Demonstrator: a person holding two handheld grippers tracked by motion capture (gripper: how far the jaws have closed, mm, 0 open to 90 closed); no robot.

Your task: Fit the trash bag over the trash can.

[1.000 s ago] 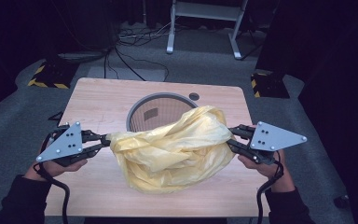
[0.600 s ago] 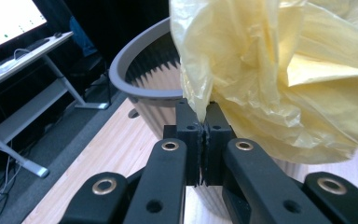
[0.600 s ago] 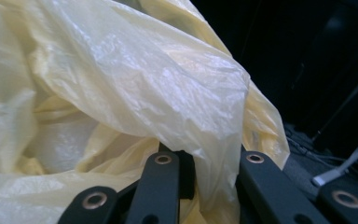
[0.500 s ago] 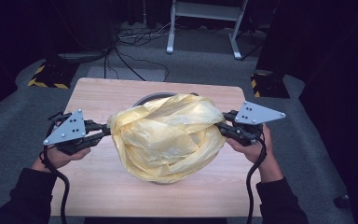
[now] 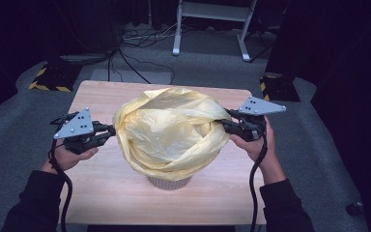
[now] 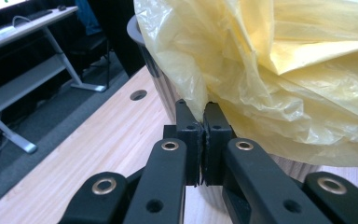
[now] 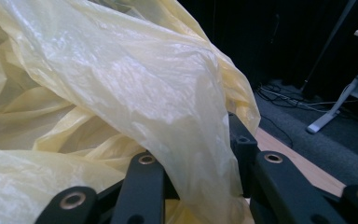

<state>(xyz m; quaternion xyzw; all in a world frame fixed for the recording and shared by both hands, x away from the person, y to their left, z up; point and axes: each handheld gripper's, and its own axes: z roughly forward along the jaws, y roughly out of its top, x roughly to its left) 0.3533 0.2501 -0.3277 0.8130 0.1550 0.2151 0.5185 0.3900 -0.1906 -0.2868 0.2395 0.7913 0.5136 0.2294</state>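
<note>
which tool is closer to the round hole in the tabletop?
Left. The left tool grips the yellow bag on the bin's side facing the hole; the right tool is across the bag.

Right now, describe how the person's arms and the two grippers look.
Both forearms wear dark long sleeves. The left gripper and right gripper are black, each topped with a grey three-cornered plate dotted with small holes. A black cable trails from each. Up close, the black jaw links carry brass-coloured rivets.
</note>
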